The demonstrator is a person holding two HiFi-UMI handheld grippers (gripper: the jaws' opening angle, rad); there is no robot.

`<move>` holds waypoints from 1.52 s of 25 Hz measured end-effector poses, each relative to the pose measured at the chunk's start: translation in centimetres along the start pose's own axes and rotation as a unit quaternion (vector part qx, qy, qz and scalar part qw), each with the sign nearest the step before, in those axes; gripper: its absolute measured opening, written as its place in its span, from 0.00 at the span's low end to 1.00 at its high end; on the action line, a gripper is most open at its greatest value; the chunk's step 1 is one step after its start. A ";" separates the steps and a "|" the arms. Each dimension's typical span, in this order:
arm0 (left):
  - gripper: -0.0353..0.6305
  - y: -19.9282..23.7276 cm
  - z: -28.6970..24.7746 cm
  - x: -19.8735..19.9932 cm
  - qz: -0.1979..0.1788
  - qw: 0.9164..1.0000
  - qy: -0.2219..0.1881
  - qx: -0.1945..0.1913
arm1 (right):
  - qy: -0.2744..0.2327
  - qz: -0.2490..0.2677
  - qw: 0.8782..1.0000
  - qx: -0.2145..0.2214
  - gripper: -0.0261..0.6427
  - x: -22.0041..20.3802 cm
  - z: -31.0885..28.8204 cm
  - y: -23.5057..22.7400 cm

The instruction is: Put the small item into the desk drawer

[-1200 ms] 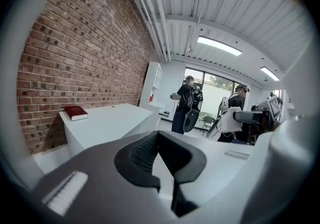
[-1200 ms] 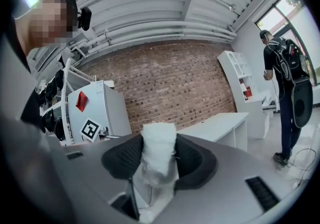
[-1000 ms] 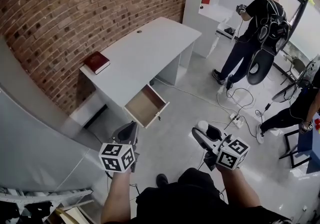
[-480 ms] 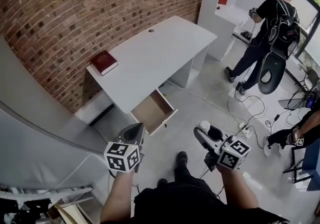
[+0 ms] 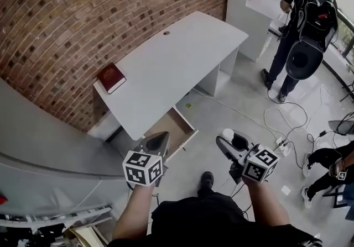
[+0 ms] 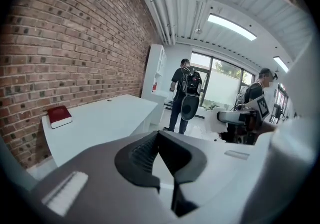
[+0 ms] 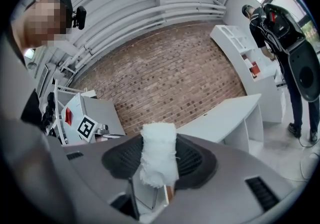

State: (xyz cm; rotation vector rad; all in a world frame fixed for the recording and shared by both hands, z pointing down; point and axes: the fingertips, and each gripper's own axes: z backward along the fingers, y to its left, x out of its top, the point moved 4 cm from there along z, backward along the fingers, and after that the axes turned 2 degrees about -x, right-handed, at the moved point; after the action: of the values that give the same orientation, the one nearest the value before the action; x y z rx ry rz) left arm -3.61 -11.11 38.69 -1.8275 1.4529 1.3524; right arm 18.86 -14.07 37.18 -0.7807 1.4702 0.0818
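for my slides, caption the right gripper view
Right tongs clamp a white cloth roll, brick wall and white desk ahead

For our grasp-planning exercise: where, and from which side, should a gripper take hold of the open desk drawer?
Probably the front panel, from above: the drawer stands pulled out and open-topped, so jaws can straddle that thin upright board.

- Left gripper (image 5: pixel 159 140): jaws together with nothing between them, pointing away and slightly right; bare left forearm (image 5: pixel 131 213) stretched forward.
- Right gripper (image 5: pixel 227 140): jaws clamped on a white wad (image 7: pixel 159 160), pointing away and left; bare right forearm (image 5: pixel 266 207) stretched forward beside the left.
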 end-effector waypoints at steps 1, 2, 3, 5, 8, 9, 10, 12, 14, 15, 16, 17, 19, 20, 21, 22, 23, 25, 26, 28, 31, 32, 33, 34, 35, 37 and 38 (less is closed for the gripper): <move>0.07 -0.1 -0.6 0.3 -0.004 1.000 0.001 0.001 | 0.002 -0.002 1.000 0.004 0.30 0.2 -0.5 -0.7; 0.07 -0.1 -1.1 0.5 -0.006 1.000 0.003 0.004 | 0.004 -0.004 1.000 0.009 0.30 0.2 -0.9 -1.2; 0.07 0.0 -1.5 0.4 -0.005 1.000 0.005 0.007 | 0.006 -0.007 1.000 0.013 0.30 0.2 -1.4 -1.6; 0.07 0.5 -2.0 0.0 0.000 1.000 0.011 0.014 | 0.016 -0.011 1.000 0.024 0.30 -0.1 -2.7 -1.8; 0.07 2.0 -2.1 -1.0 0.011 1.000 0.018 0.022 | 0.044 -0.011 0.998 0.041 0.30 -0.9 -5.1 -1.1; 0.07 2.6 -2.0 -1.3 0.016 0.999 0.019 0.023 | 0.055 -0.008 0.998 0.043 0.30 -1.2 -6.0 -0.9; 0.07 3.4 -1.9 -1.6 0.022 0.999 0.019 0.022 | 0.062 -0.003 0.997 0.042 0.30 -1.3 -6.9 -0.7; 0.07 4.9 -1.7 -2.1 0.032 0.999 0.021 0.019 | 0.069 0.006 0.997 0.034 0.30 -1.0 -8.7 -0.4; 0.07 6.3 -1.6 -2.7 0.033 0.999 0.025 0.016 | 0.071 0.015 0.997 0.028 0.30 -0.8 -10.2 -0.1; 0.07 7.0 -1.7 -3.1 0.032 0.999 0.025 0.015 | 0.073 0.018 0.997 0.028 0.30 -1.0 -10.9 0.0; 0.07 7.7 -1.9 -3.5 0.033 0.999 0.025 0.016 | 0.077 0.019 0.996 0.029 0.30 -1.3 -11.6 0.1; 0.07 8.5 -2.1 -3.9 0.037 0.999 0.025 0.018 | 0.083 0.020 0.996 0.031 0.30 -1.8 -12.3 0.1; 0.07 9.9 -2.5 -4.5 0.052 0.998 0.027 0.022 | 0.094 0.013 0.995 0.033 0.30 -2.6 -13.5 0.2; 0.07 10.5 -2.7 -4.7 0.061 0.997 0.030 0.024 | 0.099 0.006 0.995 0.033 0.30 -2.9 -14.0 0.1; 0.07 11.0 -3.0 -4.9 0.069 0.997 0.032 0.025 | 0.104 -0.001 0.994 0.034 0.30 -3.1 -14.4 -0.1; 0.07 11.4 -3.3 -4.9 0.073 0.996 0.035 0.027 | 0.111 -0.005 0.993 0.036 0.30 -3.3 -14.8 -0.3; 0.07 11.7 -3.6 -4.8 0.075 0.996 0.038 0.029 | 0.118 -0.008 0.992 0.039 0.30 -3.6 -15.2 -0.6; 0.07 12.4 -4.3 -4.6 0.076 0.995 0.042 0.037 | 0.129 -0.019 0.990 0.047 0.30 -4.2 -16.0 -1.5; 0.07 12.6 -4.7 -4.5 0.080 0.995 0.042 0.042 | 0.135 -0.023 0.989 0.050 0.30 -4.4 -16.4 -2.0; 0.07 13.0 -5.7 -4.2 0.089 0.994 0.039 0.048 | 0.144 -0.018 0.988 0.058 0.30 -4.4 -17.3 -3.1; 0.07 12.9 -6.9 -4.8 0.089 0.993 0.060 0.048 | 0.150 -0.027 0.986 0.066 0.30 -5.0 -18.6 -4.1; 0.07 12.8 -7.4 -5.0 0.088 0.993 0.066 0.047 | 0.153 -0.033 0.985 0.068 0.30 -5.4 -18.9 -4.4; 0.07 12.8 -7.9 -5.1 0.088 0.993 0.070 0.046 | 0.157 -0.036 0.984 0.071 0.30 -5.8 -19.3 -4.7; 0.07 12.9 -8.5 -5.3 0.089 0.992 0.073 0.046 | 0.164 -0.038 0.983 0.075 0.30 -6.4 -19.7 -5.1; 0.07 12.9 -9.0 -5.5 0.091 0.992 0.076 0.045 | 0.172 -0.039 0.981 0.079 0.30 -7.0 -20.1 -5.3; 0.07 12.9 -9.8 -6.1 0.095 0.991 0.084 0.043 | 0.187 -0.043 0.978 0.085 0.30 -8.3 -20.6 -5.5; 0.07 12.9 -10.0 -6.5 0.098 0.990 0.088 0.042 | 0.193 -0.047 0.976 0.087 0.30 -8.9 -20.8 -5.6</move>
State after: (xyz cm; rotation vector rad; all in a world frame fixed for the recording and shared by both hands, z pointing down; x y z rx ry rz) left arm -11.00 -20.62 51.55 -1.8285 1.7933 1.2206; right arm 2.65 -25.44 49.52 -0.7475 1.7749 -0.2817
